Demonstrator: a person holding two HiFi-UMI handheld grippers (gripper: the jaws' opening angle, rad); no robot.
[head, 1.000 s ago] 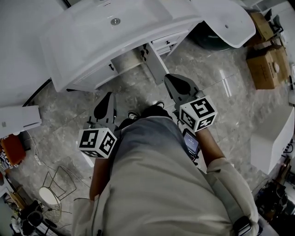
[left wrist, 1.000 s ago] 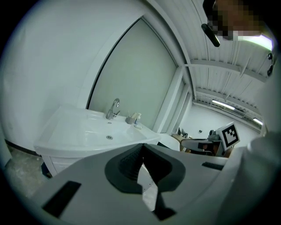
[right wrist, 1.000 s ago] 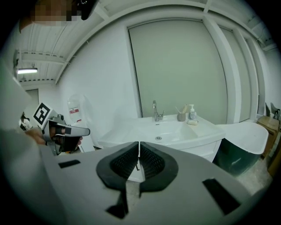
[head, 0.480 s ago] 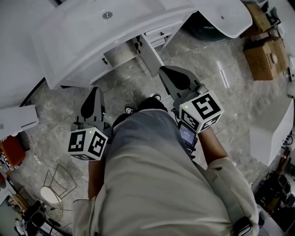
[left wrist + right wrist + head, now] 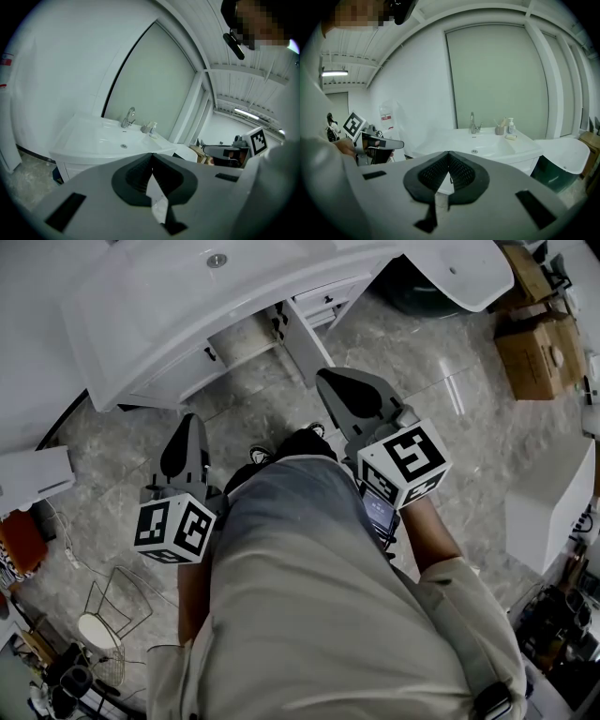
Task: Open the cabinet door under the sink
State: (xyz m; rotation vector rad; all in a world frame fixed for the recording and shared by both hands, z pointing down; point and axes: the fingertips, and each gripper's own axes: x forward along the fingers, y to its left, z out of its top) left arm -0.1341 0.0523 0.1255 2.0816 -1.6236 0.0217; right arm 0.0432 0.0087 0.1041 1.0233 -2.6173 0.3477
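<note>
The white sink vanity (image 5: 178, 306) stands at the top of the head view. One cabinet door (image 5: 300, 341) below the basin juts out edge-on, swung wide, with an open compartment (image 5: 244, 338) beside it. The neighbouring door (image 5: 183, 371) is closed. My left gripper (image 5: 189, 421) hangs shut and empty over the floor, well short of the cabinet. My right gripper (image 5: 328, 381) is also shut and empty, its tip just below the open door's edge. The left gripper view shows shut jaws (image 5: 151, 158) under the basin (image 5: 108, 140), and the right gripper view shows the same (image 5: 448, 155).
Cardboard boxes (image 5: 536, 338) sit on the marble floor at right, and a white basin (image 5: 464, 273) leans at the top right. A white fixture (image 5: 548, 507) stands at the right edge. A wire stand (image 5: 117, 610) and a white box (image 5: 33, 474) are at left.
Both grippers and the person have drawn back a little from the vanity, which sits higher in the head view. The left gripper has drifted left. Both stay shut.
</note>
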